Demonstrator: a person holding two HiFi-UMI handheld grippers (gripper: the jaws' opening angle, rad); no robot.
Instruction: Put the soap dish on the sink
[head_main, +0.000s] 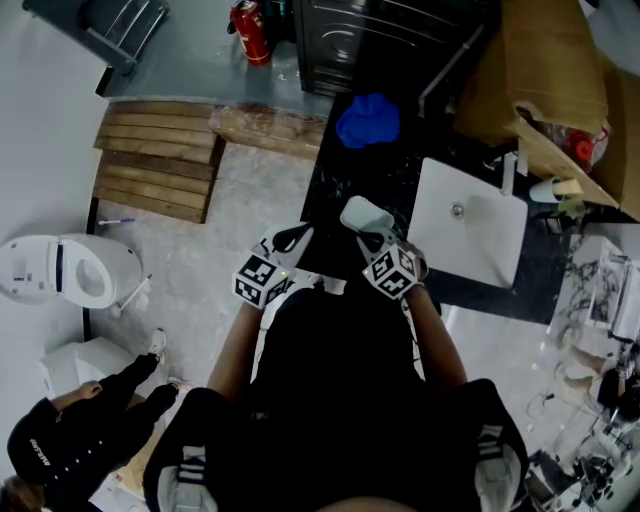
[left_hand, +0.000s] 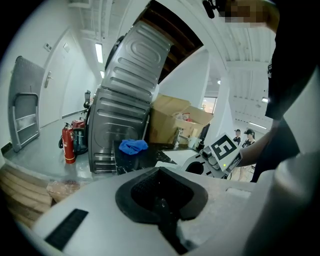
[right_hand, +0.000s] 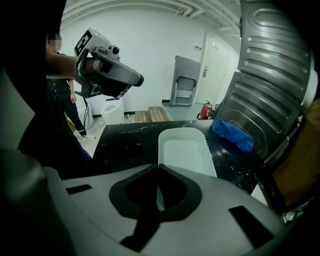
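We see 2 grippers close to body. Right gripper (right_hand: 158, 172) clenched on near rim of white soap dish (right_hand: 186, 150). Dish over black counter (right_hand: 125, 145), near sink (head_main: 480, 250) but not on it. Left gripper (left_hand: 160, 172) pinched closed on nothing, held off to left. Beyond dish, blue cloth (right_hand: 232, 134) on counter. Farthest, 1 red fire extinguisher (left_hand: 69, 142) on floor.
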